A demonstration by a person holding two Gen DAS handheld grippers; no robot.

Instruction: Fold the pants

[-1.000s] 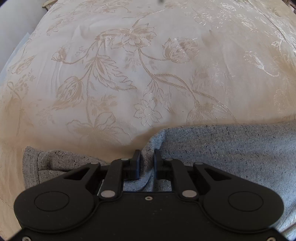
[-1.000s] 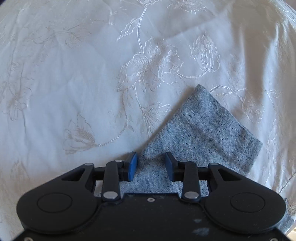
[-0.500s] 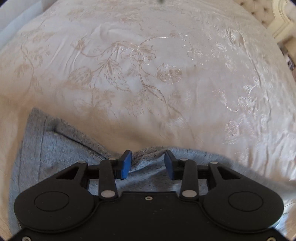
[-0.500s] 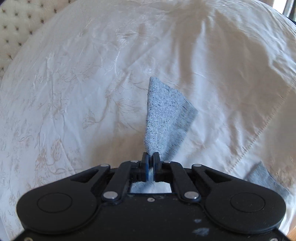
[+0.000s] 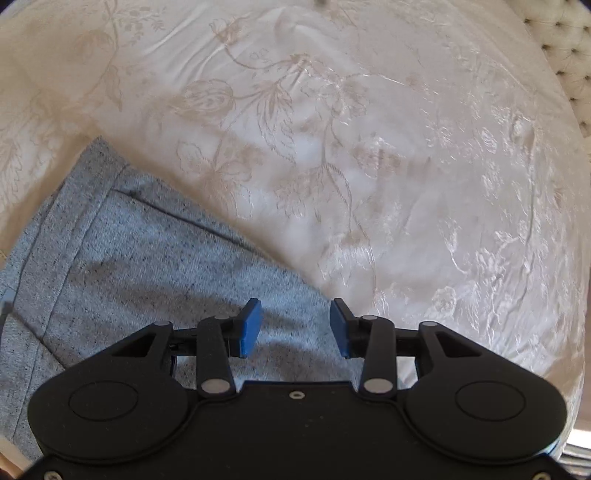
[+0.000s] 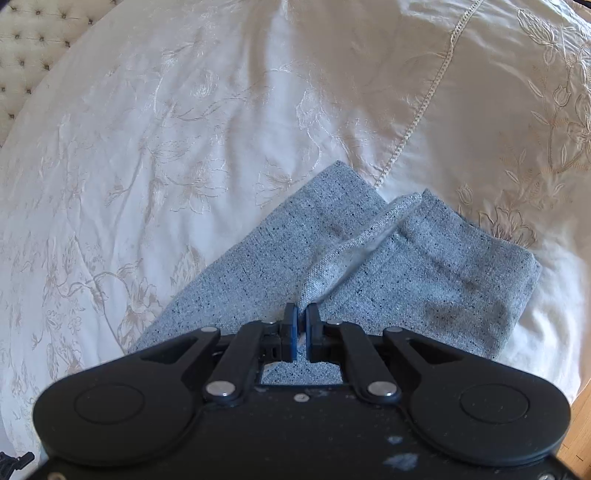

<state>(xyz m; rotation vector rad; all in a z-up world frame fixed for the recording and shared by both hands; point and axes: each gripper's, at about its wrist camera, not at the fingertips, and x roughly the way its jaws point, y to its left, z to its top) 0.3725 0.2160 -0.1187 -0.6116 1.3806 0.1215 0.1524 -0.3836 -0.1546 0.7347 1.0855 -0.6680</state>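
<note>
The grey flecked pants (image 5: 122, 273) lie on a cream embroidered bedspread (image 5: 369, 147). In the left wrist view the waistband end spreads flat at lower left, and my left gripper (image 5: 295, 326) is open just above the fabric, holding nothing. In the right wrist view the leg ends of the pants (image 6: 424, 273) lie doubled on the bed, with a raised ridge of fabric running up from the jaws. My right gripper (image 6: 301, 325) is shut on that fold of the pants.
A tufted headboard (image 6: 33, 33) shows at the upper left of the right wrist view and at the upper right of the left wrist view (image 5: 561, 48). A stitched seam (image 6: 424, 96) crosses the bedspread. Wooden floor (image 6: 580, 424) shows beyond the bed edge at right.
My left gripper opened and let go of the pants, which now lie flat. My right gripper closed on the leg fabric, lifted it and carried it over onto the other leg.
</note>
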